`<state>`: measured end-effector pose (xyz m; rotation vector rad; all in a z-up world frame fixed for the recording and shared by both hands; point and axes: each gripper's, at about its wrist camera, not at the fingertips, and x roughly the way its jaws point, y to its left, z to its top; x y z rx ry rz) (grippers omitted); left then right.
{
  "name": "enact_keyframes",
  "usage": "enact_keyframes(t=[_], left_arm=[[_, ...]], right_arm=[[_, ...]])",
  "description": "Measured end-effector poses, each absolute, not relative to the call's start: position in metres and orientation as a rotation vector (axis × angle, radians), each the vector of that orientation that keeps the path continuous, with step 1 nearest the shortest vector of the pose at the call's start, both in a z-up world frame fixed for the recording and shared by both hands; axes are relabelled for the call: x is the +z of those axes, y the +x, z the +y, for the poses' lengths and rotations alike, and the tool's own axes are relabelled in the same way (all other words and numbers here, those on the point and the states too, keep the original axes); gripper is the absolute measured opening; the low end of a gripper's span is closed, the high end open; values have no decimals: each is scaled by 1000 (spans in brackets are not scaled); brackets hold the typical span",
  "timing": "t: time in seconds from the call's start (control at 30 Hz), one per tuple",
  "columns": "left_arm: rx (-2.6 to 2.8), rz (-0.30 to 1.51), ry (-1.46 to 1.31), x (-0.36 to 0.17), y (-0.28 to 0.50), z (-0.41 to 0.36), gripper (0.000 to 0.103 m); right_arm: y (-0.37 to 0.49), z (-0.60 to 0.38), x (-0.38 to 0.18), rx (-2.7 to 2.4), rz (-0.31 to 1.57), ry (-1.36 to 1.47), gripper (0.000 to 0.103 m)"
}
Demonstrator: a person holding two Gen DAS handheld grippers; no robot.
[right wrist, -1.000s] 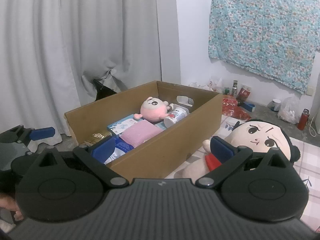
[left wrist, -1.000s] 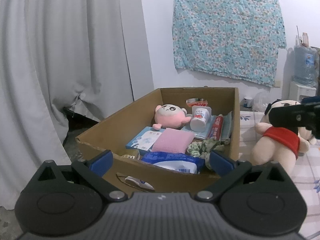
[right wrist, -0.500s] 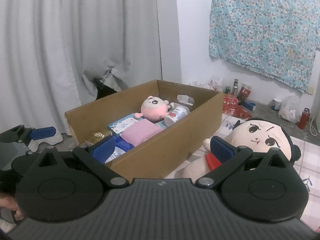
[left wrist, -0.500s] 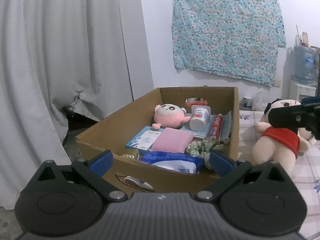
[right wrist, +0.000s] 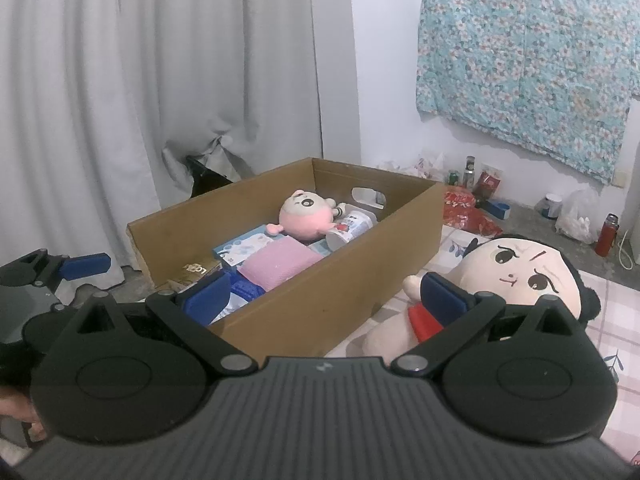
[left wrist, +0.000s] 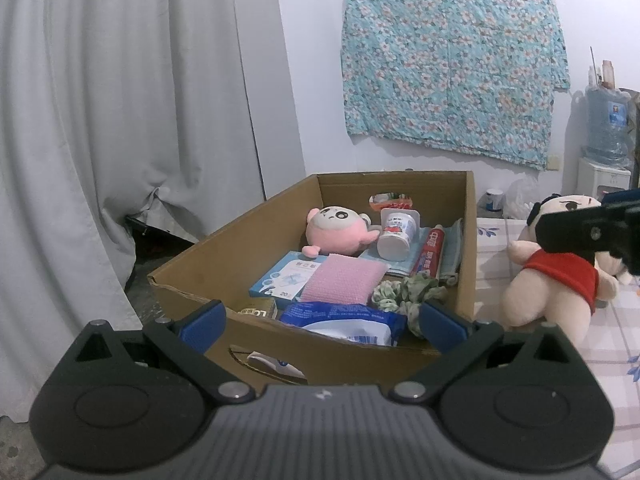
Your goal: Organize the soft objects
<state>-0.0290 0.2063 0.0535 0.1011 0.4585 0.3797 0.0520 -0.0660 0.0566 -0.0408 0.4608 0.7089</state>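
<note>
Little of the writing can be read: the blue-and-white flat packet carries a small "20" at its near corner, the gold packet against the near wall shows letters that look like "LO", though the rim cuts them off, and the red toothpaste tube has white characters too small to make out.

Straight ahead of the left gripper stands the open cardboard box, its near wall just past the blue fingertips. In it, from far to near: a pink plush toy lying on its side, a white cup tipped over beside it, the toothpaste tube along the right wall, a pink sponge in the middle beside the flat packet, a green scrunchie to the right, and a blue wipes pack nearest. The left gripper's jaws stand wide apart and hold nothing.

To the right of this gripper, outside the box, a large doll in a red shirt sits on the floral bedsheet, just beside the box wall. The right gripper hangs above the near corner of the box, its jaws likewise spread wide and empty; the doll's face lies just beyond its right finger. The left gripper shows at the far left of that view.
</note>
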Motion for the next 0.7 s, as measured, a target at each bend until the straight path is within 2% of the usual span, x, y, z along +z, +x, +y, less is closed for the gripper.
enact_keyframes(t=[0.7], left_arm=[[376,462,103,53,-28,206,103]], right_arm=[[53,-63,52,714,470,-51,102]])
